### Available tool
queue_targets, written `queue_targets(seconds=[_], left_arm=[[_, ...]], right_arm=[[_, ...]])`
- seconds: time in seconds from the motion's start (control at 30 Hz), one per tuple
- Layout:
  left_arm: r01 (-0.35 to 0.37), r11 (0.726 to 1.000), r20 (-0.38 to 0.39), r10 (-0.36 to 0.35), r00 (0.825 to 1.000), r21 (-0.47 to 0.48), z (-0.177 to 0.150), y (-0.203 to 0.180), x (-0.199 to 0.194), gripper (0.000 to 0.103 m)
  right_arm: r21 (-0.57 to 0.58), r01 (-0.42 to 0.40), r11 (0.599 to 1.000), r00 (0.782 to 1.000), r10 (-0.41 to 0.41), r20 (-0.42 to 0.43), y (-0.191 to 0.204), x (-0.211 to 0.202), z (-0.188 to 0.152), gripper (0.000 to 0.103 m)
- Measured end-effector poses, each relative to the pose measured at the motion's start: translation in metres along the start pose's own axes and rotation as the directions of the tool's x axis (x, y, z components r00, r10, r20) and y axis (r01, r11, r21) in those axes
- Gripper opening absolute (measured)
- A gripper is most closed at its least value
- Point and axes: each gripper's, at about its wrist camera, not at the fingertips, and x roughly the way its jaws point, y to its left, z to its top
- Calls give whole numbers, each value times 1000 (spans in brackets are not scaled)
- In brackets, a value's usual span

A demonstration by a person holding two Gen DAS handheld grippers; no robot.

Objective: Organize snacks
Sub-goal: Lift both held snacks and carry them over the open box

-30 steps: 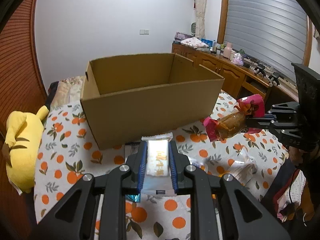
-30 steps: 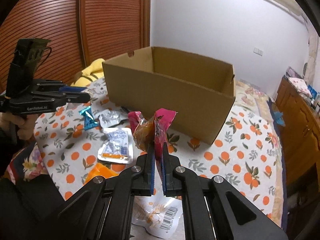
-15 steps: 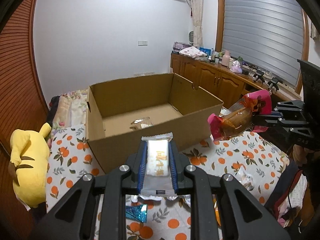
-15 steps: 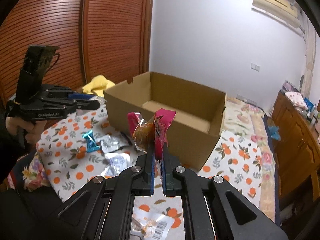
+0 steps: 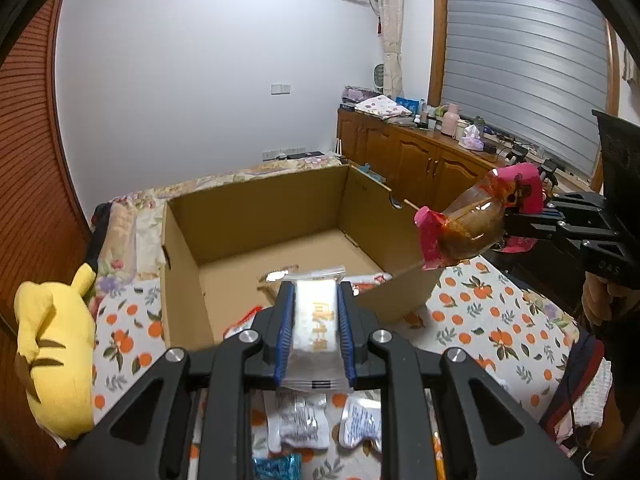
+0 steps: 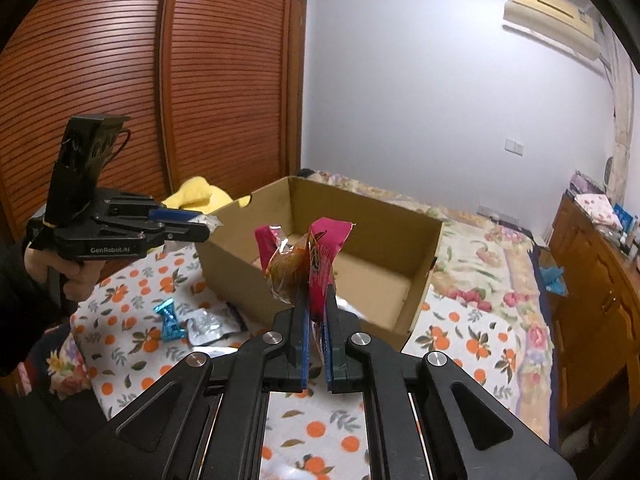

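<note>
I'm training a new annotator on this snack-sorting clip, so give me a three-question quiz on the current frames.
1. True or false: the cardboard box already holds some snacks.
2. What does the right claw grip? A) blue candy B) pink packet C) yellow plush toy
3. Fill in: the left claw is shut on a ___ packet.

Key: 1 true; 2 B, the pink packet; 3 white.

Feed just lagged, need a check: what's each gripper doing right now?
Left gripper: closed on the white wrapped snack bar.
Right gripper: closed on the pink-ended snack packet.
</note>
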Motion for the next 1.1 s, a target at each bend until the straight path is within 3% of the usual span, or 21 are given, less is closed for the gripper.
queue_targets(seconds=[0.3,0.57,1.1], left_arm=[[-25,1000,-24,25,999,6,22,11,33,18],[-52,999,-79,53,995,12,20,23,69,18],[-81,996,-92,78,993,-33,18,44,78,26]], right_arm=[[2,-7,1000,1000,7,-11,-22,24,8,2],[-24,-15,1000,999,14,-53,-33,64,19,3],[-57,-56,997,988,48,-146,-21,118,20,2]])
